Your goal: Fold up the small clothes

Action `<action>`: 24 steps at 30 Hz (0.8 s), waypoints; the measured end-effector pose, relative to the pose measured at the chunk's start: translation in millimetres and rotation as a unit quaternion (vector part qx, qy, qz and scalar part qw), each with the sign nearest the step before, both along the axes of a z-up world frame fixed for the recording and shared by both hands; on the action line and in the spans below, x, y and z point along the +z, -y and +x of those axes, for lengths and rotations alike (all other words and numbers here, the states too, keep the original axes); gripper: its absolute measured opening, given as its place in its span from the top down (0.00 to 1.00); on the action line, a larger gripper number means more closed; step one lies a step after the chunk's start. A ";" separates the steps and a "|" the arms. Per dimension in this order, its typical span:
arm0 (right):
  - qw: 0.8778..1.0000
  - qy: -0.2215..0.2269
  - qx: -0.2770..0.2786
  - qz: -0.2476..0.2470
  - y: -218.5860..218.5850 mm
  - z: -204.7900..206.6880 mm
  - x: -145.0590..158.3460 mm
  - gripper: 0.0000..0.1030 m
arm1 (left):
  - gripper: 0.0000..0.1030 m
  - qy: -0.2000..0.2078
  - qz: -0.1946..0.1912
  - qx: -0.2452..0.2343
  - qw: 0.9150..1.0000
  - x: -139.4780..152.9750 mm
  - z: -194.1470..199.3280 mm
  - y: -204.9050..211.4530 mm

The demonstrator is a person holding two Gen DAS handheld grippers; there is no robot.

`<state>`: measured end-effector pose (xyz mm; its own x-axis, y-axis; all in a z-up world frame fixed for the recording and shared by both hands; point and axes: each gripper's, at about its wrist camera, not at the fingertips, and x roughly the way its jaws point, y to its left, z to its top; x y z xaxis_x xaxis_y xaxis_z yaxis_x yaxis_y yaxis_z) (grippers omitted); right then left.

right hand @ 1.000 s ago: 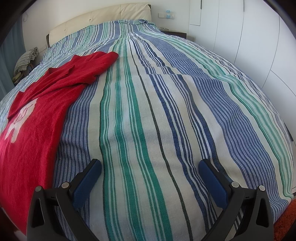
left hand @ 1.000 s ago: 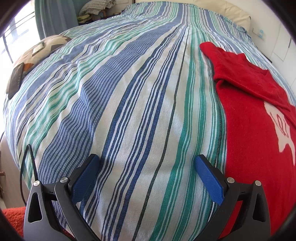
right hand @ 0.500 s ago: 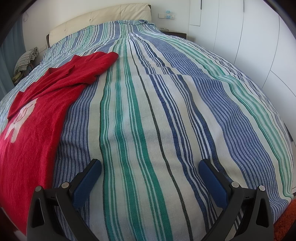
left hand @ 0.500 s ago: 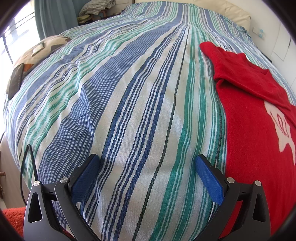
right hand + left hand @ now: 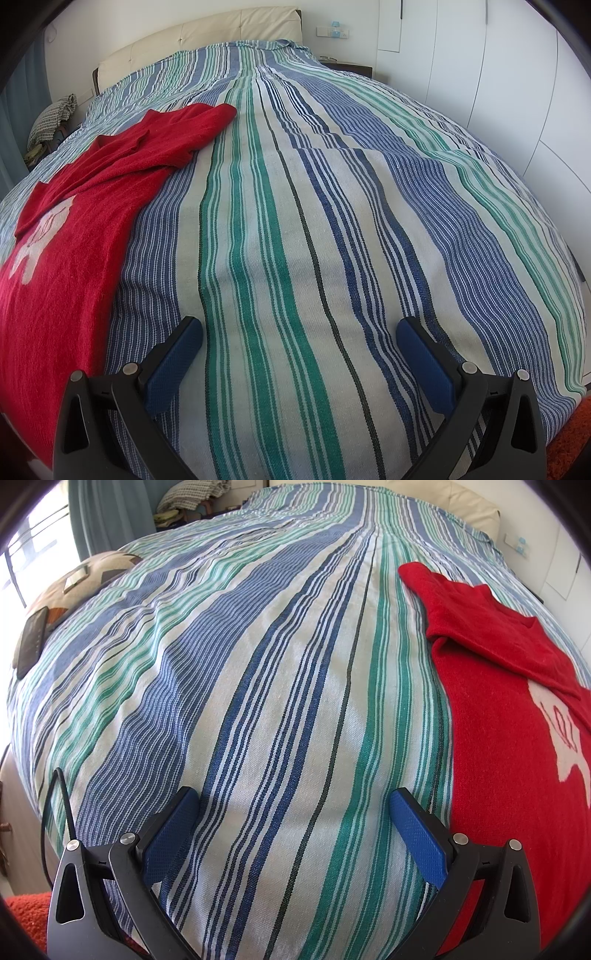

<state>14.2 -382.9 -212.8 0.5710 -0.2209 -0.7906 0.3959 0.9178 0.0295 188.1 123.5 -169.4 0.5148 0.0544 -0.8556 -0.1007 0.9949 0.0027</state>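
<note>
A red sweater (image 5: 509,738) with a white figure on its front lies flat on the striped bed cover (image 5: 258,664), one sleeve folded across its top. In the left wrist view it is at the right; in the right wrist view the sweater (image 5: 62,266) is at the left. My left gripper (image 5: 295,805) is open and empty above the cover, just left of the sweater's side edge. My right gripper (image 5: 299,332) is open and empty above the cover (image 5: 332,221), right of the sweater.
A patterned cushion (image 5: 74,587) with a dark phone (image 5: 31,642) lies at the bed's left edge. A cream headboard (image 5: 192,40) stands at the far end. White wardrobe doors (image 5: 517,92) line the right. An orange rug (image 5: 26,919) lies on the floor.
</note>
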 end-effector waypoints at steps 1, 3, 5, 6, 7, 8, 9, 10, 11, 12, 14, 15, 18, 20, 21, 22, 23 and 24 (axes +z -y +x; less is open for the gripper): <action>1.000 0.000 0.000 0.000 -0.4 -0.1 -0.1 0.00 | 0.00 0.000 0.000 0.000 1.000 0.1 0.0 0.4; 1.000 0.000 0.000 0.000 -0.3 -0.1 -0.1 0.00 | 0.00 0.000 0.000 0.000 1.000 0.0 0.0 0.2; 1.000 0.000 0.000 0.000 -1.1 -0.3 -0.3 0.00 | 0.00 0.000 0.001 0.000 1.000 -0.1 0.1 0.1; 1.000 0.000 0.000 0.000 -1.1 -0.3 -0.4 0.00 | 0.00 0.000 0.001 0.000 1.000 -0.1 0.2 0.2; 1.000 0.000 0.000 0.000 -0.9 -0.3 -0.3 0.00 | 0.00 0.000 0.001 0.000 1.000 -0.1 0.2 0.6; 1.000 0.000 0.000 0.000 -0.7 -0.3 -0.3 0.00 | 0.00 0.000 0.001 0.000 1.000 -0.2 0.2 0.3; 1.000 0.000 0.000 0.000 -0.8 -0.3 -0.3 0.00 | 0.00 0.000 0.001 0.000 1.000 -0.1 0.2 0.7; 1.000 0.000 0.000 0.000 -1.2 -0.4 -0.4 0.00 | 0.00 0.000 0.001 0.000 1.000 -0.2 0.2 0.5; 1.000 0.000 0.000 0.000 -1.5 -0.5 -0.5 0.00 | 0.00 0.000 0.001 0.000 1.000 -0.1 0.3 0.8; 1.000 0.000 0.000 0.000 -1.0 -0.4 -0.4 0.00 | 0.00 0.000 0.001 0.000 1.000 -0.1 0.3 0.6; 1.000 0.000 0.000 0.000 -1.2 -0.5 -0.5 0.00 | 0.00 0.000 0.001 0.000 1.000 -0.2 0.3 0.6; 1.000 0.000 0.000 -0.001 -1.3 -0.5 -0.5 0.00 | 0.00 0.000 0.001 0.000 1.000 -0.2 0.3 0.6; 1.000 0.000 0.000 -0.001 -2.0 -0.7 -0.8 0.00 | 0.00 0.000 0.002 0.000 1.000 -0.2 0.4 0.8; 1.000 0.000 0.000 -0.001 -2.1 -0.7 -0.9 0.00 | 0.00 0.000 0.002 0.000 1.000 -0.3 0.4 0.8; 1.000 0.000 0.000 -0.001 -2.2 -0.8 -0.9 0.00 | 0.00 0.000 0.002 0.000 1.000 -0.3 0.4 0.9; 1.000 0.000 0.000 -0.001 -1.7 -0.8 -0.8 0.00 | 0.00 0.000 0.002 0.001 1.000 -0.3 0.4 1.0; 1.000 0.000 0.000 -0.001 -2.3 -0.8 -0.9 0.00 | 0.00 0.000 0.002 0.001 1.000 -0.4 0.3 0.7; 1.000 0.000 0.000 -0.001 -2.4 -0.8 -1.0 0.00 | 0.00 0.000 0.002 0.000 1.000 -0.4 0.3 0.7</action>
<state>13.4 -380.6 -213.8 0.5714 -0.2227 -0.7899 0.3963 0.9177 0.0280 188.4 122.9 -169.9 0.5150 0.0589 -0.8552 -0.1017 0.9948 0.0073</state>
